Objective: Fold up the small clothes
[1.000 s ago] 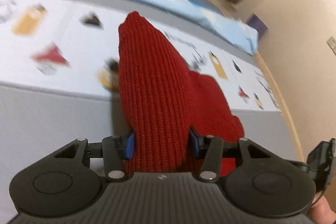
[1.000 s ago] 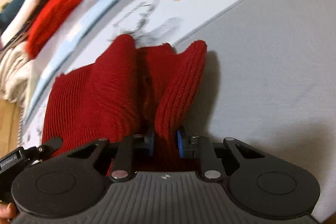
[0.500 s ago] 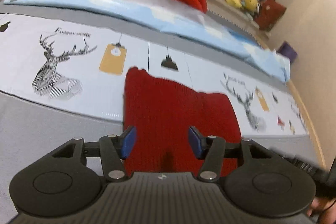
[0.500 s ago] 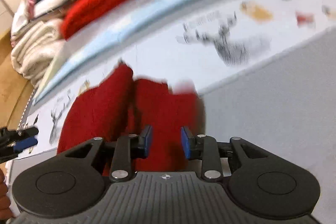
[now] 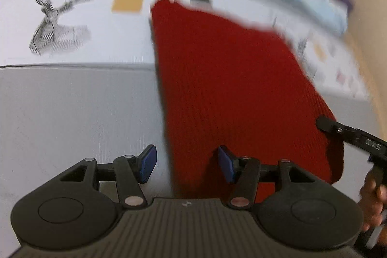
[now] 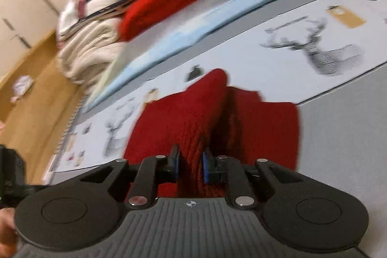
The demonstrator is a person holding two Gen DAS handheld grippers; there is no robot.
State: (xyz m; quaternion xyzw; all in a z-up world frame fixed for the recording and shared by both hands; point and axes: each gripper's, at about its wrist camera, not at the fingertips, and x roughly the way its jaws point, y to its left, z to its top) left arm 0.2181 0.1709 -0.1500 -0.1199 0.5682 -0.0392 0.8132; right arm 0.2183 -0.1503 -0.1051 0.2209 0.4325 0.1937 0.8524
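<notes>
The red knit garment (image 5: 232, 88) lies on a grey surface with a white printed band of deer and tag motifs (image 5: 60, 23), partly overlapping that band. In the left wrist view it lies fairly flat.

Left tool (image 5: 186, 165): jaws stand well apart, having just widened slightly. The garment's left edge runs between the pads, neither pad pressing on it.

Right tool (image 6: 189, 165): jaws have just closed and are nearly together, pinching a raised ridge of the red knit, which stands above the flat remainder.

Behind, a pile of folded cream and red textiles (image 6: 135, 16) sits beside a pale blue sheet (image 6: 217, 13).
</notes>
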